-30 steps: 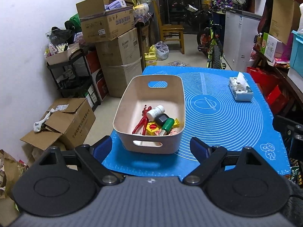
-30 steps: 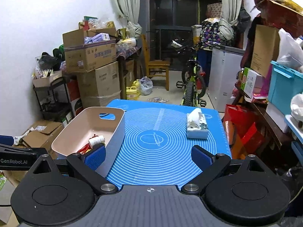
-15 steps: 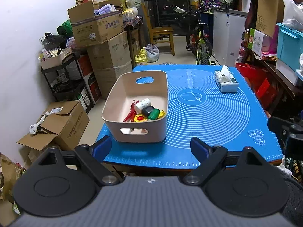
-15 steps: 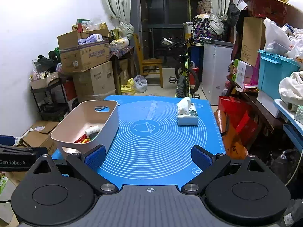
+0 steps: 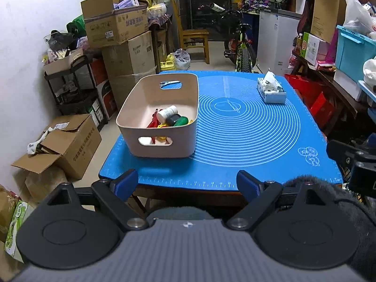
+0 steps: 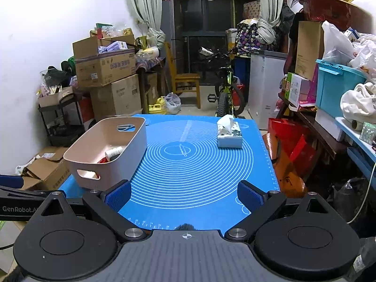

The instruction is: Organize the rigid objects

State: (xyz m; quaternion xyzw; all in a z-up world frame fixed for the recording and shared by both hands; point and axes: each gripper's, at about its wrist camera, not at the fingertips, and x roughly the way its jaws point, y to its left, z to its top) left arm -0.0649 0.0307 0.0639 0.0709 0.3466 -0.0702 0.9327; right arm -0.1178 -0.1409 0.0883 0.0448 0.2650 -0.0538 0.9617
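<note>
With the small rigid items (image 5: 169,118) gathered inside the beige bin (image 5: 162,148) on the blue mat's left side, both the left gripper (image 5: 186,184) and right gripper (image 6: 184,196) hang released and empty off the counter's (image 5: 235,185) near edge, suggesting sorting is finished.

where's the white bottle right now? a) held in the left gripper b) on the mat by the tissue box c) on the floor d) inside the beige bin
d: the white bottle lies inside the beige bin among other small items, and both grippers are open and empty.
</note>
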